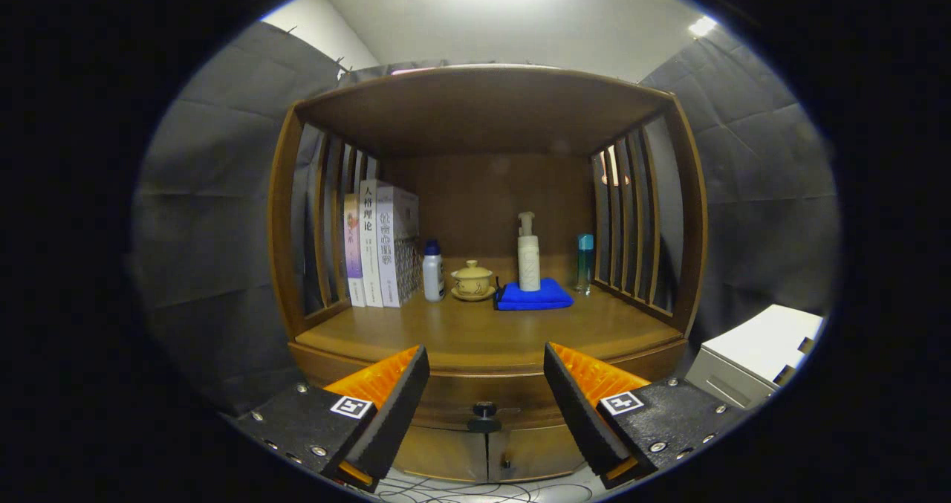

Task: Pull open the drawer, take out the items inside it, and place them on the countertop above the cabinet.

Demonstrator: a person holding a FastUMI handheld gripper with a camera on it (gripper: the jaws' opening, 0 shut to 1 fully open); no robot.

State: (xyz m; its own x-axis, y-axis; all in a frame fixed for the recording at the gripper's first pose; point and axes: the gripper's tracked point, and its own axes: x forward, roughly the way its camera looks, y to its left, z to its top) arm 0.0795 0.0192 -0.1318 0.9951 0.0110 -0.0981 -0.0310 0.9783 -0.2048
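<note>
While the gripper (486, 384) is hanging in front of the cabinet with its fingers spread wide and nothing between them, the small dark drawer knob (484, 412) is sitting just ahead, centred in the gap, which suggests the fingers are being lined up to close on it. That knob is standing out from the drawer front (475, 399), a shallow curved band running under the tabletop (483, 336) and looking fully shut, so whatever is lying inside is hidden. Below the drawer two cabinet doors (487, 452) are meeting at a seam, and loose cables (453, 492) are trailing on the floor. Beyond the fingers, the front of the tabletop is lying bare, likely where the drawer's contents are meant to go. Farther back, books (377, 244) are standing upright against the left slats, then a white bottle (433, 271), a lidded cup (472, 280), a pump bottle (528, 256) resting on a folded blue cloth (535, 296), and a slim teal-capped bottle (585, 263).
</note>
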